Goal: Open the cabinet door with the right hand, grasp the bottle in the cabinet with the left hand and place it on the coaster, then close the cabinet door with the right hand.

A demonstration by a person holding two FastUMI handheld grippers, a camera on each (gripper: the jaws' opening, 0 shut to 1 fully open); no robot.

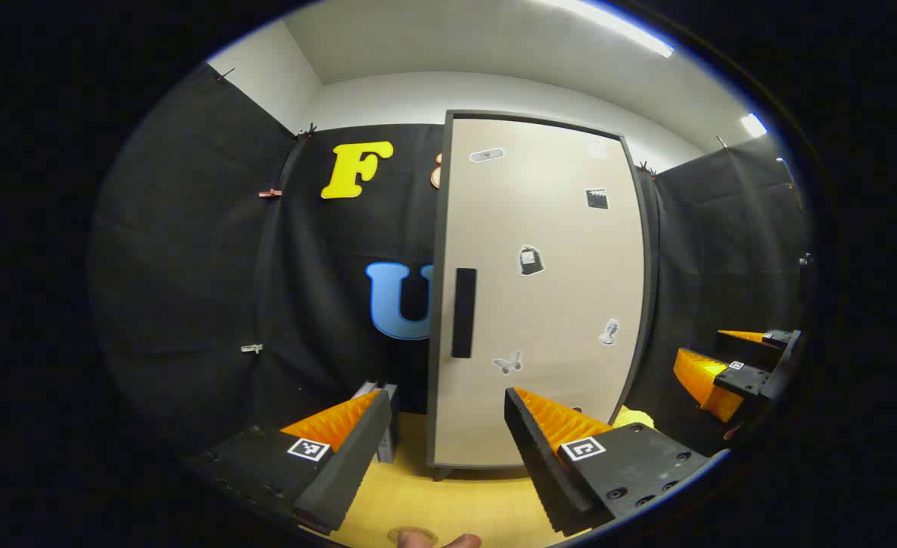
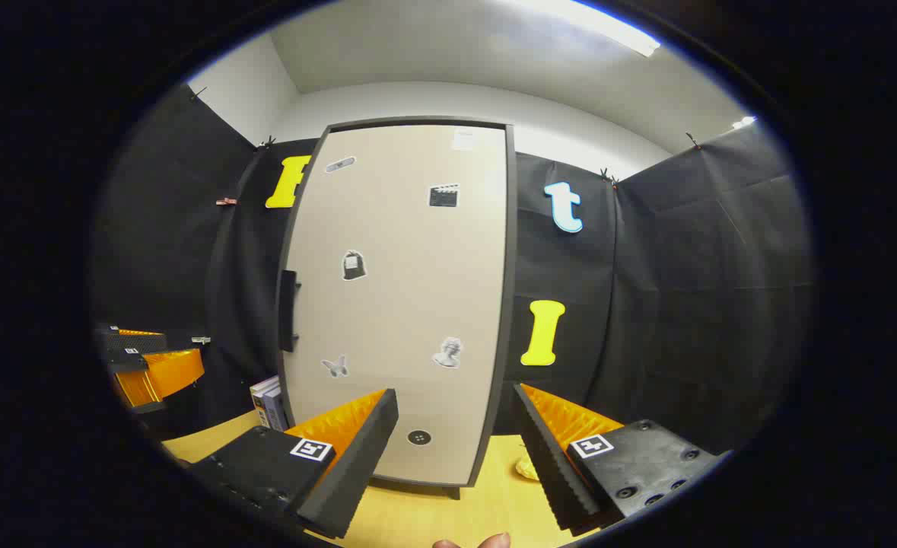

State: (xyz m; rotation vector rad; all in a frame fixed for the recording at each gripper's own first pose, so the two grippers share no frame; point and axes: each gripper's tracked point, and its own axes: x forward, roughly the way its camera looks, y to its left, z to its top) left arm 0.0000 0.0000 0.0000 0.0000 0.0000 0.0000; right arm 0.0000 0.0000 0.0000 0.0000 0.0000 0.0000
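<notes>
Cabinet [image 2: 402, 304] first: it stands upright on the yellow table [image 2: 486, 502], its pale door [image 1: 539, 304] shut flush, so the bottle behind it is hidden and the opening step is, by my judgement, not yet begun. On the door's left edge, about mid-height, sits the dark vertical handle [image 2: 288, 310], also plain in the left gripper view [image 1: 463, 312]. Right of the cabinet's foot lies something pale yellow [image 2: 526, 466] on the table, possibly the coaster, though I cannot tell. Left of the cabinet's foot stand a few books [image 2: 267, 403].

The right gripper [image 2: 456, 445] faces the door low down, right of the handle, fingers apart and empty. The left gripper [image 1: 444, 438] hangs before the cabinet's lower left corner, fingers likewise apart and empty.

To do it well, the right gripper should rise and shift left to the handle, straddle it squarely, close firmly, then pull along the door's arc, while the left gripper keeps clear of the swing.
</notes>
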